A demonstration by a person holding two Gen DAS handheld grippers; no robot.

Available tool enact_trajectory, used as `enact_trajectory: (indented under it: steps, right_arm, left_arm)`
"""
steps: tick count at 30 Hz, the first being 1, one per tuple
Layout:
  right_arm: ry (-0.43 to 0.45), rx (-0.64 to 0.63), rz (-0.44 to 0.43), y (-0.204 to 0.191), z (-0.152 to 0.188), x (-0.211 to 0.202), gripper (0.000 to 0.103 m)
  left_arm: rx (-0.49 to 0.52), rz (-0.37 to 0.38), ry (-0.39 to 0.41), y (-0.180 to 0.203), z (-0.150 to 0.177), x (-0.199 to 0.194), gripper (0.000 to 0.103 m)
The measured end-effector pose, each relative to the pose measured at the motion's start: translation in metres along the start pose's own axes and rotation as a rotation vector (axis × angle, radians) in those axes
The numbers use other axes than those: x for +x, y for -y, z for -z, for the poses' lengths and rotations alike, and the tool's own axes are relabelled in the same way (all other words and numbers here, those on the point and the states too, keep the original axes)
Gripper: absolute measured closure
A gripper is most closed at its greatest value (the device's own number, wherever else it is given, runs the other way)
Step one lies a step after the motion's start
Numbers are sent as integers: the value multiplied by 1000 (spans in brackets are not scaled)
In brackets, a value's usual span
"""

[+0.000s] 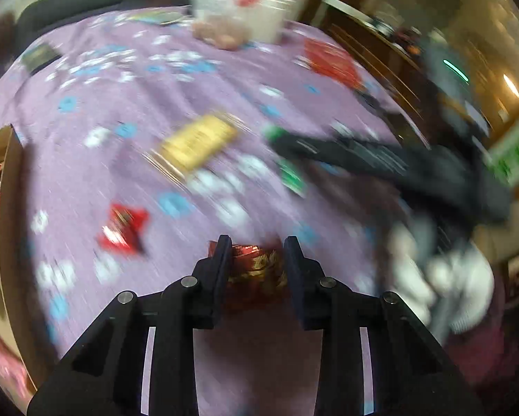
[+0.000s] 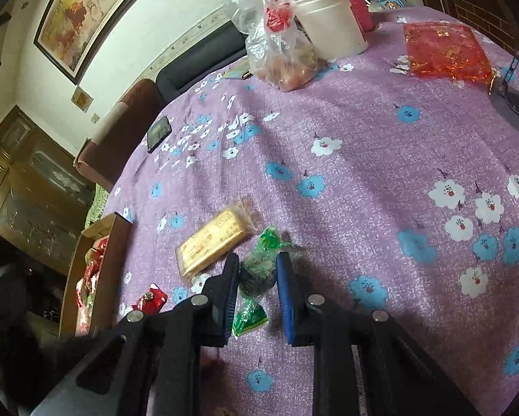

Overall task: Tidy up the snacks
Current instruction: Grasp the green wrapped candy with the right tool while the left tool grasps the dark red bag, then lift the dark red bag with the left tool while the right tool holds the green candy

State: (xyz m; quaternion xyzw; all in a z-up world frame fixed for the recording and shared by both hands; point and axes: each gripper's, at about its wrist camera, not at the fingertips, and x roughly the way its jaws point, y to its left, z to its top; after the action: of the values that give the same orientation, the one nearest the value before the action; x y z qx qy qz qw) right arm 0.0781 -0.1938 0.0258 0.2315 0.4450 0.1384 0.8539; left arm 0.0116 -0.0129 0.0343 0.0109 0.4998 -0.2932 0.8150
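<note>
Mid-pickup: right gripper [image 2: 257,279] open around the green snack [image 2: 259,270], left gripper [image 1: 257,263] seemingly gripping a red packet [image 1: 256,274], next stop the cardboard box [image 2: 100,260].

A lived-in home dining or living room: a round table [image 2: 381,145] under a purple flowered cloth, a framed painting [image 2: 86,10] on the white wall, a dark wooden glass-fronted cabinet [image 2: 27,187], a padded chair [image 2: 120,138] pulled up, and a knotted plastic bag of food [image 2: 280,55] beside a white tub [image 2: 332,22]
</note>
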Motion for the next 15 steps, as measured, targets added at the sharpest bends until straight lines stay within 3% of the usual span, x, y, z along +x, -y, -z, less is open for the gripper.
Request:
enact_trajectory:
  steps: [4,8,13,15]
  right_arm:
    - [-27,0,20,1,2,7,78]
    - [-37,-7,35,1,3,11,78]
    - [-32,-15,69,3,2,7,78]
    - [-32,1,73,8,0,5,78]
  left_arm:
    - [-8,29,65,6,23,-22,73]
    - [-68,41,133,-4,21,-30,72]
    - [97,-31,119,14,14,-18,68]
    - [164,-25,94,19,7,-8,68]
